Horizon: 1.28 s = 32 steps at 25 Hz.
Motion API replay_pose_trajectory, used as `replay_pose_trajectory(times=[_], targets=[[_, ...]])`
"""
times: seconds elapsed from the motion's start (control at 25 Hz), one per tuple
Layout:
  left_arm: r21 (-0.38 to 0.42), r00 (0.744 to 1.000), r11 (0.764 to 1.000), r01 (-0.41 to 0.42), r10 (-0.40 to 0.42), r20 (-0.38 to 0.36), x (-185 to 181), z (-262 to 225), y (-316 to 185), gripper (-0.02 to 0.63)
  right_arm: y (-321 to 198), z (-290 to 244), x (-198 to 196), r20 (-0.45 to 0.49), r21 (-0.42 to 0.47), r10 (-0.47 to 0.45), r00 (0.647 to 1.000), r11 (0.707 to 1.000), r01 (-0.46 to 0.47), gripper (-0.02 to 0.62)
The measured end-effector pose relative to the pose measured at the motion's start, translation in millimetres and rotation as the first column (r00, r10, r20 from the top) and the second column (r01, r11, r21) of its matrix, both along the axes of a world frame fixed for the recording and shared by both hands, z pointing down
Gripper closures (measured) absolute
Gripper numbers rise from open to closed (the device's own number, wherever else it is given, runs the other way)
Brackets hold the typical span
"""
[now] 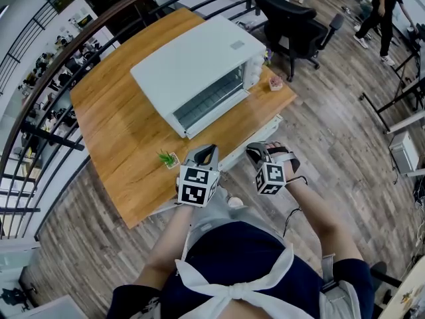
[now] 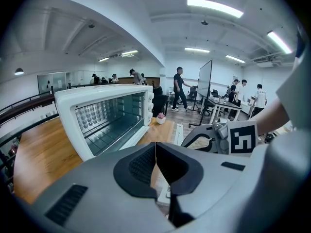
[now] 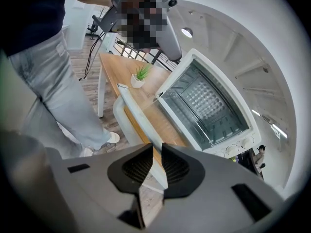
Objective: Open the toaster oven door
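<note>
The white toaster oven (image 1: pixel 199 65) stands on the wooden table (image 1: pixel 119 125), its glass front towards me. Through the glass I see the rack inside (image 2: pixel 104 118) (image 3: pixel 209 106). No door hangs down in the head view. Both grippers hover off the table's near edge, short of the oven and touching nothing. My left gripper (image 1: pixel 209 150) is shut, its pads together and empty (image 2: pixel 155 147). My right gripper (image 1: pixel 254 151) shows a narrow gap between its pads with nothing in it (image 3: pixel 157 152).
A small green plant (image 1: pixel 168 158) sits near the table's front edge, just ahead of the left gripper. A pink potted thing (image 1: pixel 275 83) stands at the oven's right. A black office chair (image 1: pixel 292 25) and a dark railing (image 1: pixel 40 138) flank the table. People stand farther off.
</note>
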State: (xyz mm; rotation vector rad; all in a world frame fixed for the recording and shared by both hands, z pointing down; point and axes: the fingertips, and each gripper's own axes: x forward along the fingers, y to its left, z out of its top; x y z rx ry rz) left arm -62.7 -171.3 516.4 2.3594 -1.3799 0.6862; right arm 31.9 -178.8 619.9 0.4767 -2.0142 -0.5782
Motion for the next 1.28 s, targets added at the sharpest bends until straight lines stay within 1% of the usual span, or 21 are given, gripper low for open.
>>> replay_pose_trajectory(times=[0.32, 0.76, 1.28], targets=[[-0.010, 1.000, 1.000, 0.002, -0.002, 0.003, -1, 5, 2, 0.583, 2, 12, 2, -0.024, -0.021, -0.007, 1.000, 1.000, 0.006, 0.534], [-0.031, 1.000, 0.999, -0.017, 0.017, 0.004, 3, 13, 6, 0.583, 5, 32, 6, -0.063, -0.065, -0.012, 0.998, 0.998, 0.008, 0.532], [-0.054, 1.000, 0.999, 0.004, -0.003, 0.015, -11, 18, 5, 0.583, 5, 50, 7, -0.084, -0.096, -0.012, 0.996, 0.995, 0.004, 0.534]])
